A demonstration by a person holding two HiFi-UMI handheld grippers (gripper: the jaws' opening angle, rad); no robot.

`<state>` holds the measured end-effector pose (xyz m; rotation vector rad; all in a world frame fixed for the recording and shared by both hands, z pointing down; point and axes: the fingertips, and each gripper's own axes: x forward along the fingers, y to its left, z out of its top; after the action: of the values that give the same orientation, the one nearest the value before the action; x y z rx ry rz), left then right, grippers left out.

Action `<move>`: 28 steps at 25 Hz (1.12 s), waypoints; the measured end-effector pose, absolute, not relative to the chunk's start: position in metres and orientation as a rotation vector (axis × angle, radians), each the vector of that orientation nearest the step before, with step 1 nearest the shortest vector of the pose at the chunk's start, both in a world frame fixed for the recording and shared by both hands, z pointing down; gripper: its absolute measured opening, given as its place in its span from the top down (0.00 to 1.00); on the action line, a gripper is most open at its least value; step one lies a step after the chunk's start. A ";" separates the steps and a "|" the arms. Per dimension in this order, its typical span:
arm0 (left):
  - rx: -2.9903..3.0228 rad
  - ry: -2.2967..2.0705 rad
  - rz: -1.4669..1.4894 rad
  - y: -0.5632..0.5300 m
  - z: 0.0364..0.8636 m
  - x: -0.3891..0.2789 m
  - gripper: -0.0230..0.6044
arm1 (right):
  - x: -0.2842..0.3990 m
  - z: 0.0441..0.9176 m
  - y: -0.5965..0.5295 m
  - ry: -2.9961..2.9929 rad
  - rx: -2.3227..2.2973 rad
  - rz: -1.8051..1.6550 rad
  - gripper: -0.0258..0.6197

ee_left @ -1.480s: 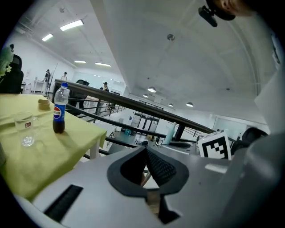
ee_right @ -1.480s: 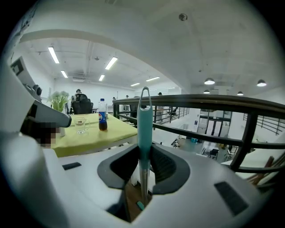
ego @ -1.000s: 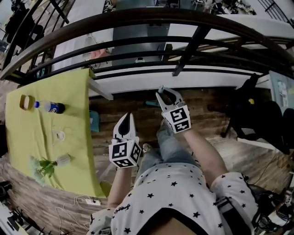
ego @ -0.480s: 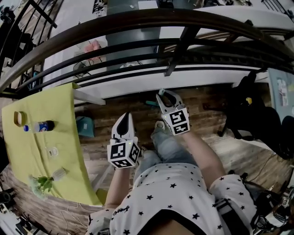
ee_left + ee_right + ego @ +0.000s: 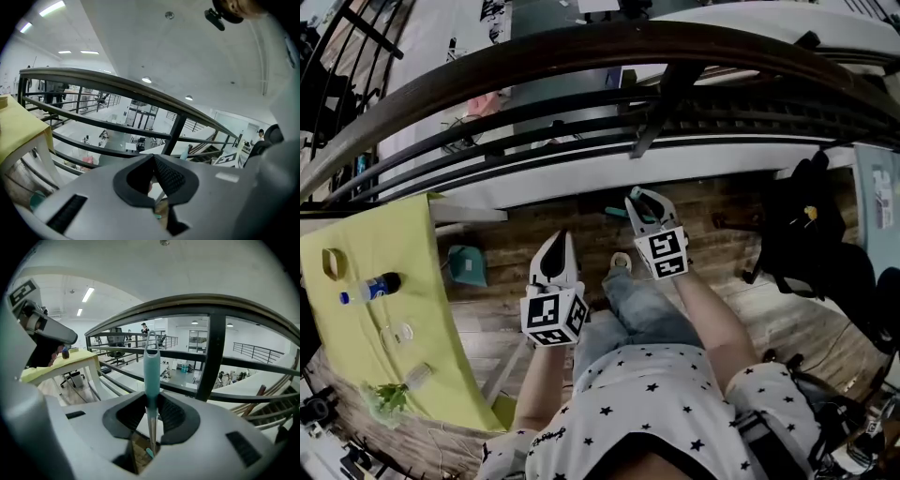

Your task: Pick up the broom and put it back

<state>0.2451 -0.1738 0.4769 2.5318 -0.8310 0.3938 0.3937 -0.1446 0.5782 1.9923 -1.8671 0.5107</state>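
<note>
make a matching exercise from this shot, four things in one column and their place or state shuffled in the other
Things:
1. broom handle
2. left gripper
3. bottle
4. railing

Places or states:
A. lying on the yellow-green cloth
B. dark, curving across in front of the person
C. fingers together, holding nothing
D. upright, clamped in the right gripper

Pairs: 1-D, 2-C, 3-A, 4-B
</note>
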 end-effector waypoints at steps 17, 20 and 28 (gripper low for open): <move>2.435 -0.883 0.466 -0.207 0.531 0.293 0.94 | 0.450 0.642 -0.210 -1.872 1.935 0.537 0.84; 2.423 -0.897 0.473 -0.212 0.536 0.297 0.94 | 0.457 0.647 -0.225 -1.877 1.935 0.539 0.84; 2.390 -0.906 0.501 -0.219 0.550 0.303 0.94 | 0.477 0.659 -0.261 -1.873 1.936 0.544 0.84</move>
<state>0.3029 -0.2187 0.5504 2.3903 -0.9065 0.5006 0.4773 -0.2611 0.6588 1.9360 -1.8732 0.5444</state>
